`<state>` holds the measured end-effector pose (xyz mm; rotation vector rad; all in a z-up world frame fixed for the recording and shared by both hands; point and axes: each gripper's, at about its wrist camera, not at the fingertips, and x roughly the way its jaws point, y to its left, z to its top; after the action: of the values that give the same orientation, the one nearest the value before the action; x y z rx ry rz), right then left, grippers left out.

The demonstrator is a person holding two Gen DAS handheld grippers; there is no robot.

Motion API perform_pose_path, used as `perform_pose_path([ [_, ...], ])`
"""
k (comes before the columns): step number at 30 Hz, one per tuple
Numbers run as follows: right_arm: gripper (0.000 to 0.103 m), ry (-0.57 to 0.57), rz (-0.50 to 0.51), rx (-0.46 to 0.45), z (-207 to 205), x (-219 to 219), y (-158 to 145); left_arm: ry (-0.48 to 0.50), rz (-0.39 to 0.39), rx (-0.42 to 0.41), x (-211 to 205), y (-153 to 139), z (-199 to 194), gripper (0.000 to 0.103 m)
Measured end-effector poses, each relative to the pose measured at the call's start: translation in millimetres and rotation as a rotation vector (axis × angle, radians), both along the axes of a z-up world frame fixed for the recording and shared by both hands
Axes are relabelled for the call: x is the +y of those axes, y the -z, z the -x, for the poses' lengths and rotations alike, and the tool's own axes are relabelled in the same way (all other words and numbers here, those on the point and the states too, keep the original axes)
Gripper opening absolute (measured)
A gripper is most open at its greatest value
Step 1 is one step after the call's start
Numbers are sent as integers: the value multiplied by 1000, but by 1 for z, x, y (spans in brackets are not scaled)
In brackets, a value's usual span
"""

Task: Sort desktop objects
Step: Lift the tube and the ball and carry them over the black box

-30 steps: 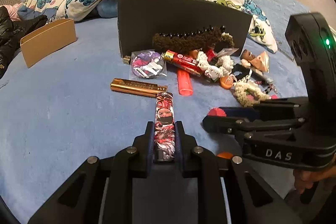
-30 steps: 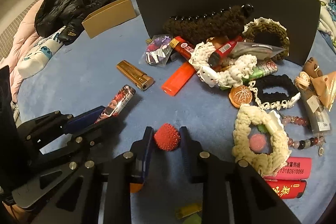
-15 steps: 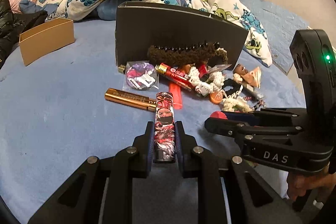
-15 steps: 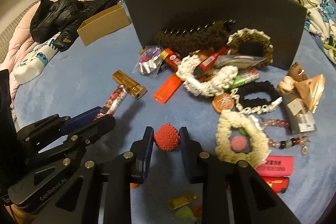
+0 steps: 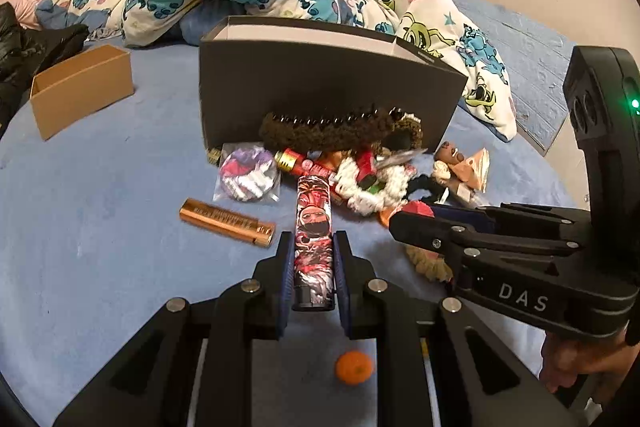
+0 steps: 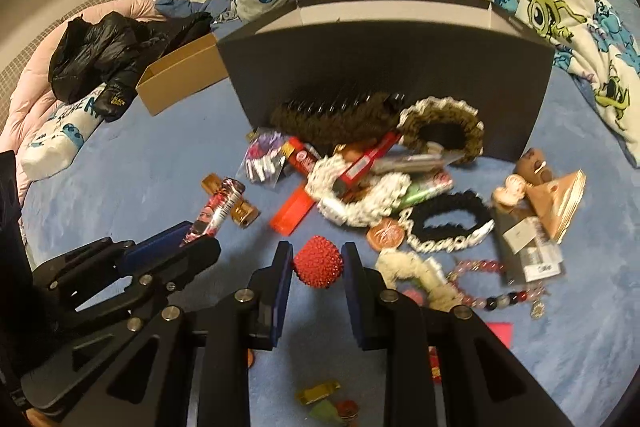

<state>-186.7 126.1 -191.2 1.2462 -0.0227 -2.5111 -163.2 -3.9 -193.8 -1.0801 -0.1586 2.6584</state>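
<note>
Both grippers have lifted off the blue bed since a second ago, each carrying its pick. The left gripper (image 5: 313, 259) has its jaws pinching a printed lighter (image 5: 313, 227), now hanging in the air in front of the grey box (image 5: 320, 87). The right gripper (image 6: 316, 263) has its jaws clamped on a red spiky ball (image 6: 319, 261), also in front of that box. Both picks look secure, so carrying them to a container likely comes next.

Each hand-held gripper is matte black plastic with angular, cut-out arms, round silver screws and blue pads lining its two fingers (image 5: 285, 267). The right hand-held gripper (image 5: 412, 217) bears white "DAS" lettering on its side and a tall black housing with a green light.
</note>
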Motion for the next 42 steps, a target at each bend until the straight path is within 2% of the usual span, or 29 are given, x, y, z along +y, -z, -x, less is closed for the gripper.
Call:
perform_pose_path([
  [6,25,24,-9,36,14,10,-21,-16,12,15,7,-22,21,19],
  [15,25,48,-5,103,40,22,-61,34,55,57,26,-57,57,19],
  [23,26,53,-8,127,65,23,-79,32,55,81,35,-79,94,19],
  [33,26,78,-1,156,110,27,-96,39,81,84,35,-84,151,19],
  [42,25,96,1,137,158,33,-84,55,93,63,41,-67,204,19],
])
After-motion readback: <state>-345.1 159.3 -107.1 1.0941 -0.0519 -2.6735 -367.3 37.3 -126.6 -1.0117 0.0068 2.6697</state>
